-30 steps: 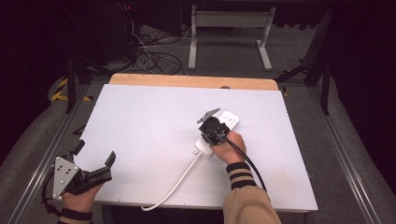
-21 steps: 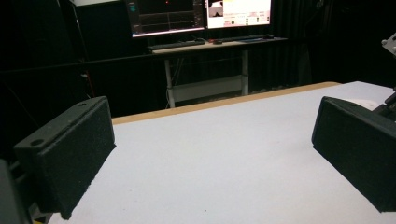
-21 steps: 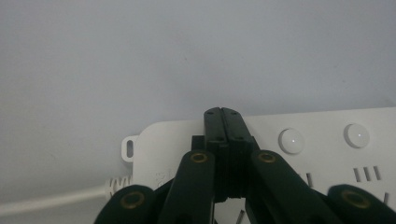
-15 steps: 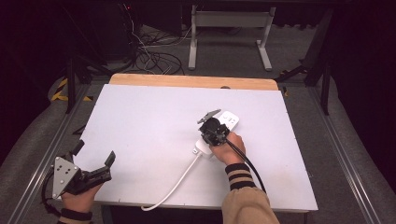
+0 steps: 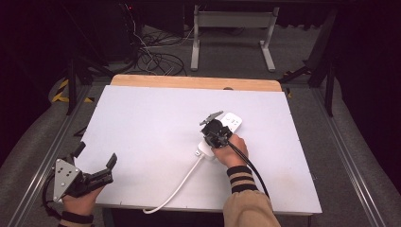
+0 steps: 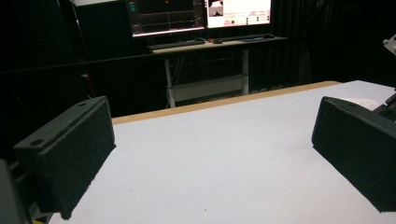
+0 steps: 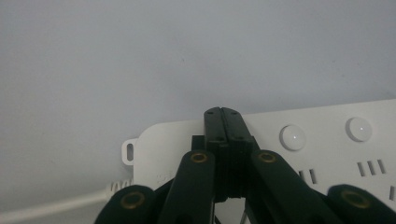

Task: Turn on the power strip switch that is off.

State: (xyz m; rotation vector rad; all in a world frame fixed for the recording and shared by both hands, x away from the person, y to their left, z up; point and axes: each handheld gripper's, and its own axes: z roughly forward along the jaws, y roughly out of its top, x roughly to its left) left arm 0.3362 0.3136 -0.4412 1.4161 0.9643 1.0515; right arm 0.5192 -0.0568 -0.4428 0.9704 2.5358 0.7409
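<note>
Compared with the frames one second and half a second earlier, the arrangement is unchanged: both grippers, the power strip and its cord occupy the same positions, with no visible shift. The right gripper (image 5: 215, 128) sits over the white power strip (image 5: 226, 127), which lies on the right half of the white tabletop (image 5: 151, 123), angled with its far end toward the table's far right. In the right gripper view the two black jaws are pressed fully together with no gap, their tips (image 7: 222, 122) over the strip's near end; whether they touch its face cannot be determined. Nothing is gripped between them. The strip (image 7: 327, 140) is a flat, smooth plastic body with rounded corners, two round white buttons (image 7: 293, 137), rows of narrow socket slots and a small mounting tab (image 7: 129, 151) at one corner. A white cord (image 5: 177, 187) leaves its near end and runs to the front table edge. The left gripper (image 5: 93, 163) is held at the near left corner, well apart from the strip, its jaws spread wide; the left gripper view shows matte black foam-textured pads (image 6: 70, 149) with only bare tabletop between them. A wooden strip (image 5: 194, 82) borders the table's far edge. No containers are present.
</note>
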